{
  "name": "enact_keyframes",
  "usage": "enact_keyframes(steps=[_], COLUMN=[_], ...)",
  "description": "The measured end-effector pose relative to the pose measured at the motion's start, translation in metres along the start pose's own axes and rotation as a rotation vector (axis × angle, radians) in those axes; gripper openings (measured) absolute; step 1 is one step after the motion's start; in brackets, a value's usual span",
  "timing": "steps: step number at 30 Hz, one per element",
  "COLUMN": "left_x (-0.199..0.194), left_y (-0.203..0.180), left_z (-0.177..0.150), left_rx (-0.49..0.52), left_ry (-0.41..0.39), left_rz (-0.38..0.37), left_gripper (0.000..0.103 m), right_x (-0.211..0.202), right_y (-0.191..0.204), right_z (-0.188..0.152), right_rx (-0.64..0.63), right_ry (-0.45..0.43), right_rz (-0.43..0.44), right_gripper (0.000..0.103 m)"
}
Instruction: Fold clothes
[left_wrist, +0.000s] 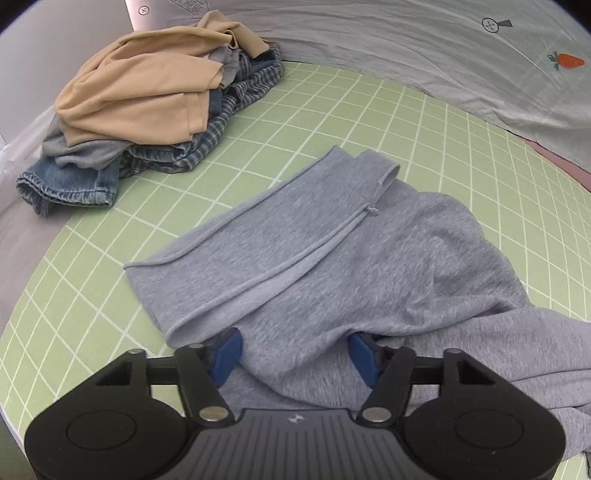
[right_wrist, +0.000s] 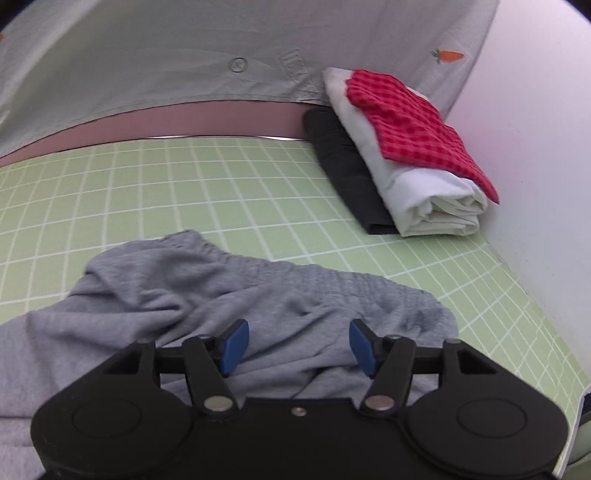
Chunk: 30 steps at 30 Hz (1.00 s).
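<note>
Likely to drag wrinkles: grey sweatpants rumpled on green grid mat, right of unfolded pile. Left gripper and right gripper both spread wide, holding nothing.

Between the blue pads of the black left gripper lies heather-grey sweatpants fabric on a pale green mat gridded in white. Ahead to its left: a tan garment, blue plaid shirt and faded blue jeans. Ahead-right of the right gripper: red gingham cloth on white fabric, beside a black garment. Behind, a grey sheet shows an orange carrot.
</note>
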<state>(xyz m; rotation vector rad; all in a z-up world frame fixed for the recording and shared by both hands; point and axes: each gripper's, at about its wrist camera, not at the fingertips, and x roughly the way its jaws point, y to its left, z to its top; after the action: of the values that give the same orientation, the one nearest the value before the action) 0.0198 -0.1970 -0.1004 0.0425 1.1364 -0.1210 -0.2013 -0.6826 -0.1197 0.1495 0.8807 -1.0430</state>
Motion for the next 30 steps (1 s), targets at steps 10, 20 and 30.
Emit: enact_keyframes(steps=[10, 20, 30], left_x=[-0.029, -0.024, -0.027], left_y=[-0.012, -0.057, -0.070], left_z=[0.027, 0.155, 0.164], left_rx=[0.059, 0.086, 0.085], left_ry=[-0.130, -0.295, -0.432], left_rz=[-0.088, -0.230, -0.149], left_gripper=[0.000, 0.000, 0.062], right_x=[0.002, 0.012, 0.010], right_y=[0.019, 0.017, 0.022], right_z=[-0.010, -0.005, -0.006], right_rx=[-0.024, 0.004, -0.003], right_ry=[0.044, 0.069, 0.082], right_rz=[0.043, 0.016, -0.004], right_gripper=[0.061, 0.062, 0.062])
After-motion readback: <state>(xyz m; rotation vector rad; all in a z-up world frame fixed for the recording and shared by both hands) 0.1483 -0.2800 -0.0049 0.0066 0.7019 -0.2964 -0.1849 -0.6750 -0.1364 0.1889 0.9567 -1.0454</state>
